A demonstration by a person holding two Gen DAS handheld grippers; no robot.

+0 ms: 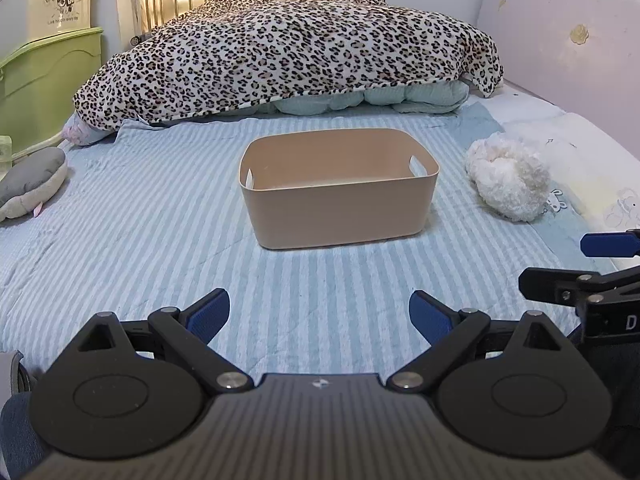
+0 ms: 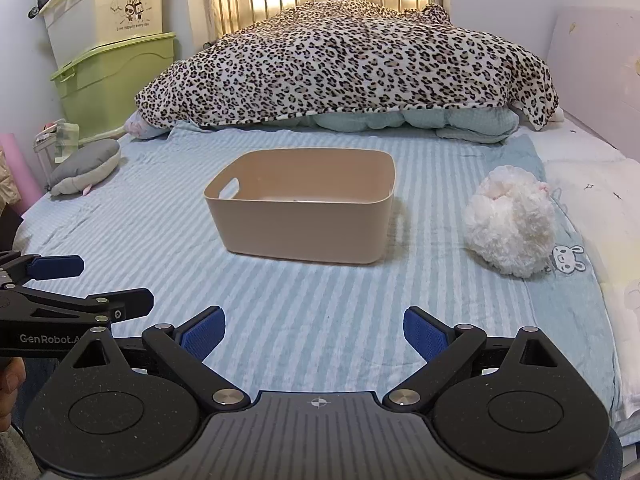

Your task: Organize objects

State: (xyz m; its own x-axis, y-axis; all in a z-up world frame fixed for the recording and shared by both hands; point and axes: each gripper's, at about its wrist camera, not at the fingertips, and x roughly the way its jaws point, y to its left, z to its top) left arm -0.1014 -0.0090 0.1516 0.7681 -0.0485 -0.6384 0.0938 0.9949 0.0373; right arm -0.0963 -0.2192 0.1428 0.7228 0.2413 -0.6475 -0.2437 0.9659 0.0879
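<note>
A tan plastic bin (image 1: 340,216) stands open in the middle of the striped bed; it also shows in the right wrist view (image 2: 304,226). A fluffy white plush toy (image 1: 508,178) lies to its right, also seen in the right wrist view (image 2: 510,222). A grey plush toy (image 1: 32,180) lies at the bed's left edge, also in the right wrist view (image 2: 86,164). My left gripper (image 1: 320,316) is open and empty near the bed's front. My right gripper (image 2: 314,334) is open and empty beside it.
A leopard-print blanket (image 1: 288,48) over a teal quilt (image 1: 372,98) fills the far end of the bed. Green and cream storage boxes (image 2: 116,60) stack at the left. A white pillow (image 2: 600,200) lies along the right wall.
</note>
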